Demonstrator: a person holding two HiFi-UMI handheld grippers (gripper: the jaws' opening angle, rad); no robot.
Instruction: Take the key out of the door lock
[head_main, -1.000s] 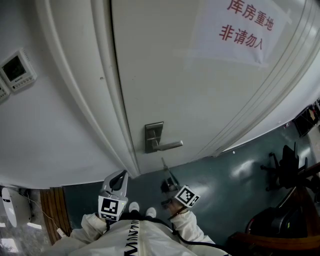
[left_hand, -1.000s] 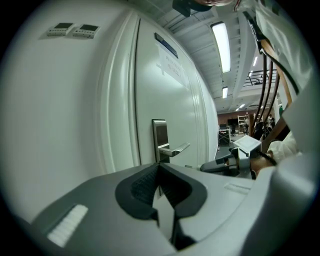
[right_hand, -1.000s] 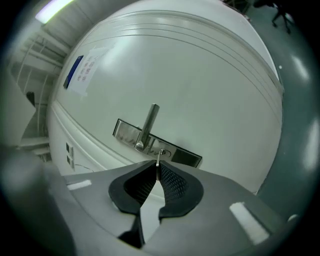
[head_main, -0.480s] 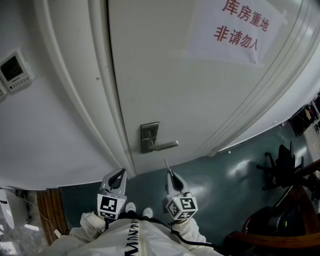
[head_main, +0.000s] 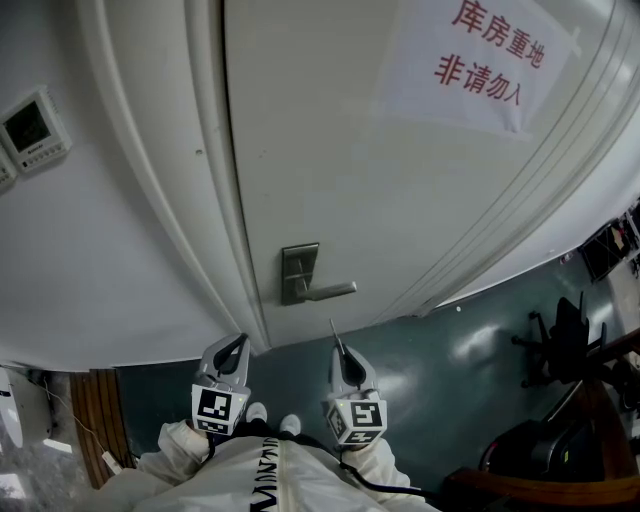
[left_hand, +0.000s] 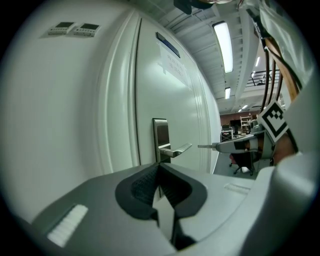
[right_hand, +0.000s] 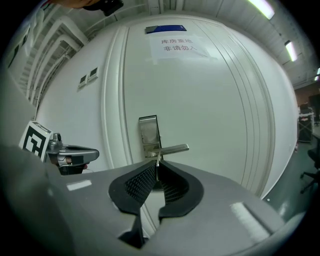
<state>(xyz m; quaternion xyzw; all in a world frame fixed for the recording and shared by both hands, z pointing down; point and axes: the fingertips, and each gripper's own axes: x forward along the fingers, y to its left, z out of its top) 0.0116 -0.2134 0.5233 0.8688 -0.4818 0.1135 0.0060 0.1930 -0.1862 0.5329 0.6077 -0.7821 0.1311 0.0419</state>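
Note:
The steel lock plate (head_main: 298, 266) with its lever handle (head_main: 335, 291) sits on the white door (head_main: 330, 150). My right gripper (head_main: 338, 346) hovers below and in front of the handle, apart from the door. It is shut on the key (head_main: 333, 330), whose thin blade sticks out past the tips towards the door. In the right gripper view the key (right_hand: 158, 159) stands upright between the pads, in line with the lock plate (right_hand: 148, 131). My left gripper (head_main: 239, 341) is shut and empty beside the door frame. The left gripper view shows the held key (left_hand: 206, 146) level with the handle (left_hand: 180, 149).
A paper notice (head_main: 480, 60) with red characters is taped high on the door. Wall control panels (head_main: 35, 135) hang to the left of the door frame (head_main: 190, 200). An office chair (head_main: 560, 340) and dark furniture stand at the right on the grey-green floor (head_main: 450, 360).
The right gripper has swung from a tilted pose to the right into line with the door, drawing in closer to my body with the key. The left gripper has barely moved.

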